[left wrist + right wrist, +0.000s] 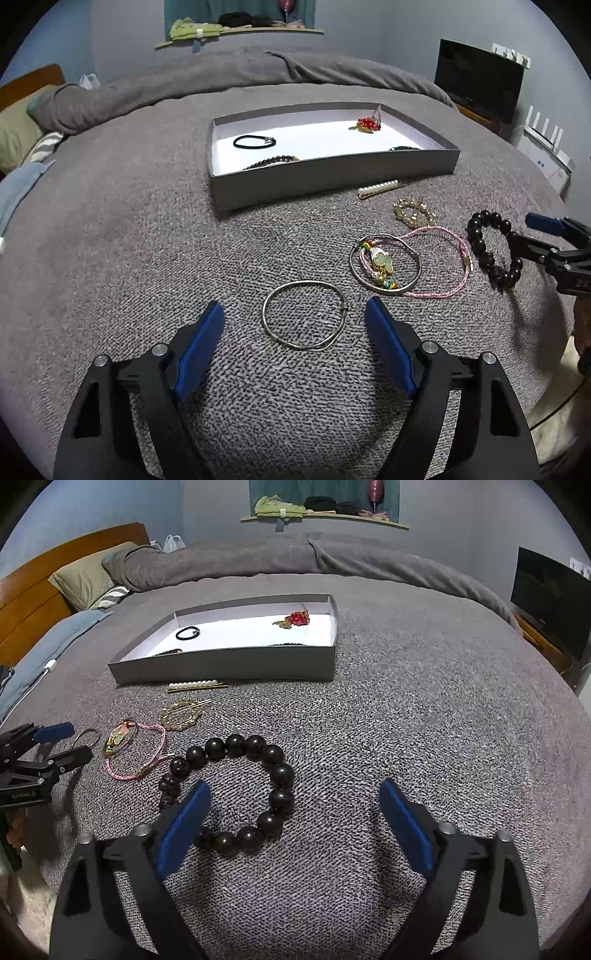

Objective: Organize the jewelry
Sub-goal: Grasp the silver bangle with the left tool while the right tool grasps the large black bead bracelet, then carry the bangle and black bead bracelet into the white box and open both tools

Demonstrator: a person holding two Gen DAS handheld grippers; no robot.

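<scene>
A thin silver bangle (266, 317) lies flat on the grey bedspread between the fingers of my left gripper (294, 303), which is open; its blue pads stand apart from the bangle on both sides. To the right lie a second bangle with a green charm (384, 264) and a pink cord bracelet (458, 243). A dark bead bracelet (236, 746) lies under my right gripper (294, 785), also open. Its left finger covers the bracelet's near-left part and its right finger stands well clear. The grey box (332, 173) holds a black hair tie (255, 142), a red ornament (367, 123) and dark beads.
A pearl hairpin (378, 188) lies just in front of the box, a gold beaded piece (413, 214) nearer. Folded grey bedding lies behind the box, pillows and a wooden headboard (55, 576) at the left. A dark screen (550, 602) stands at the right.
</scene>
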